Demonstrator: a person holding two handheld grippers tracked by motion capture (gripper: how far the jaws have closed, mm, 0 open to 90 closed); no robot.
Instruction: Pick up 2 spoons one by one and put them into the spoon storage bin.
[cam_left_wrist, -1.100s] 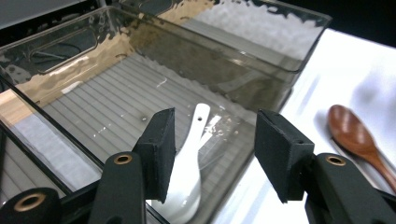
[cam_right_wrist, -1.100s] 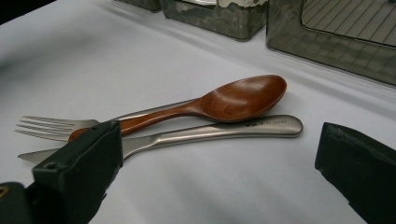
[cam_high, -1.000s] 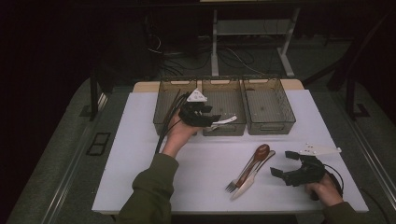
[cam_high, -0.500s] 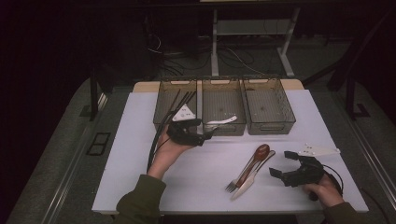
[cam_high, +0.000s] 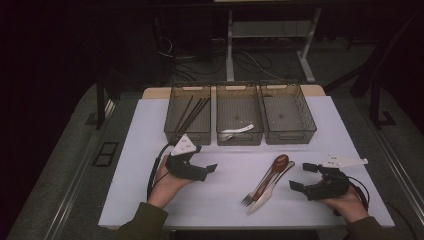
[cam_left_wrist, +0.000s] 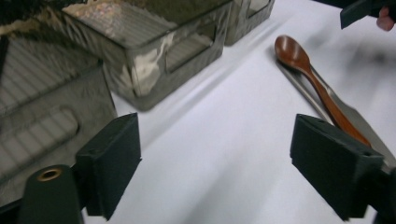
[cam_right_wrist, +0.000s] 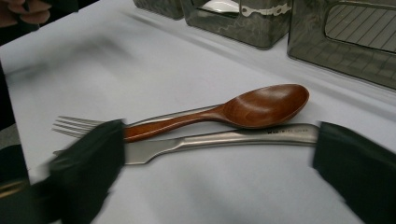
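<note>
We list one wooden spoon (cam_right_wrist: 243, 110): reddish brown, glossy, oval bowl, slim handle. It lies on the white table (cam_high: 225, 200), right of centre, bowl toward the far side, handle slanting near and left. It rests on top of a steel knife (cam_right_wrist: 224, 140) with a matt handle and plain blade, and a steel fork (cam_right_wrist: 74, 125) whose tines stick out at the near end; the three touch in one bundle.

Our right gripper (cam_high: 300, 176) sits just right of the bundle, jaws spread, having just been closing a little, with the cutlery seen between them in the right gripper view but not touched. Our left gripper (cam_high: 209, 170) hovers left of the bundle, near the bins, jaws wide and having just been opening, with nothing between them.

Along the far edge stand three clear bins: the left bin (cam_high: 176, 131) holds dark sticks (cam_high: 192, 111), the middle bin (cam_high: 239, 137) a white utensil (cam_high: 240, 130), and the right bin (cam_high: 290, 135) stands beside it.
</note>
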